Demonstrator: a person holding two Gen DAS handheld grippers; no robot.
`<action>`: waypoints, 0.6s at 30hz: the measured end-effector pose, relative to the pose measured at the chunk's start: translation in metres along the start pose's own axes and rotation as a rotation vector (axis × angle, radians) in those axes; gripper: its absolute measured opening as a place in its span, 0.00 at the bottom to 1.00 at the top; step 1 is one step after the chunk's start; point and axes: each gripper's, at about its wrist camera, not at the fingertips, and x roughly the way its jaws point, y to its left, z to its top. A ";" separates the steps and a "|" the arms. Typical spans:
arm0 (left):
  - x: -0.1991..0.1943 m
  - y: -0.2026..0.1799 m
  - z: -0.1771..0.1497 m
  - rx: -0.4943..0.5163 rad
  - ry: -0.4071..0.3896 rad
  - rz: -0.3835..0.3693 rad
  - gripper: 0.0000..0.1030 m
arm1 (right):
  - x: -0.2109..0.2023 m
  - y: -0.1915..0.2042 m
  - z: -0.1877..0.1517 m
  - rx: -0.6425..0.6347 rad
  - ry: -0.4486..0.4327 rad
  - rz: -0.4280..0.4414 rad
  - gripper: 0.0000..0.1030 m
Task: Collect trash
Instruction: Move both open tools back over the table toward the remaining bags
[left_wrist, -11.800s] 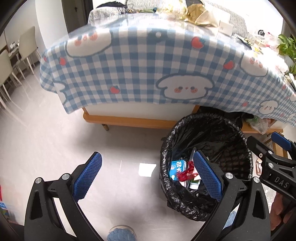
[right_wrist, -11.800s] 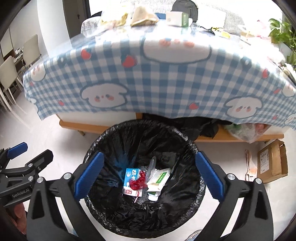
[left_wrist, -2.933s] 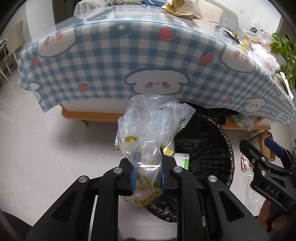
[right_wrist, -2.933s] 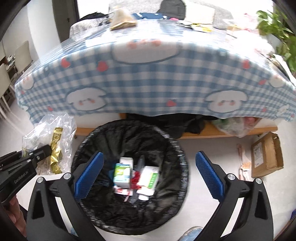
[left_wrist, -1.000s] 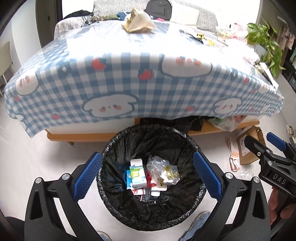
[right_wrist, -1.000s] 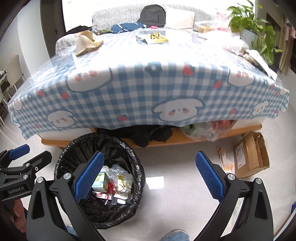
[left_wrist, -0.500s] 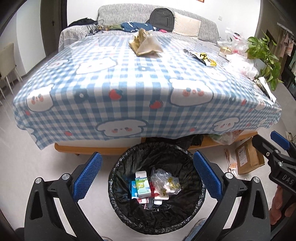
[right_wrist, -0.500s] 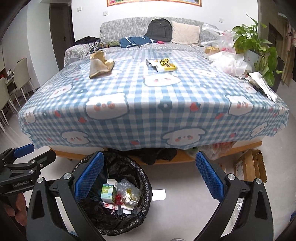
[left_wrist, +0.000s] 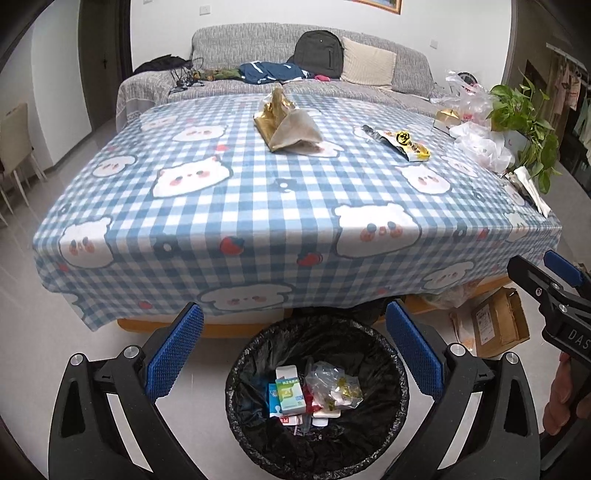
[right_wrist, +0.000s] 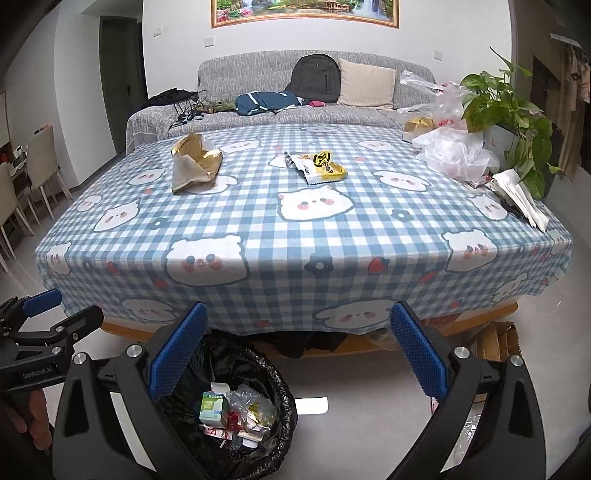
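A checked table (left_wrist: 258, 206) fills the view, a brown bag (left_wrist: 291, 125) and yellow wrapper (left_wrist: 402, 142) left on it. Below, the bin (left_wrist: 317, 458) now holds the clear bag (left_wrist: 332, 384) just dropped. Both grippers, left (left_wrist: 291, 354) and right (right_wrist: 295, 350), have risen, jaws apart and empty, ready for more.

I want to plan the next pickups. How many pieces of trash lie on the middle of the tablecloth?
2. A gold and brown paper bag lies at the far left, and a yellow snack wrapper lies near the far centre. More wrappers and plastic bags are piled at the right edge by the plant.
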 end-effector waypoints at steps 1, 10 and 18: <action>0.001 0.000 0.003 0.000 0.001 -0.004 0.94 | 0.001 0.000 0.003 -0.002 -0.003 0.001 0.93; 0.018 0.000 0.036 -0.003 0.001 -0.030 0.94 | 0.019 0.004 0.033 -0.010 -0.014 0.009 0.93; 0.040 0.006 0.058 0.001 0.013 -0.009 0.94 | 0.037 0.006 0.060 -0.034 -0.025 0.003 0.93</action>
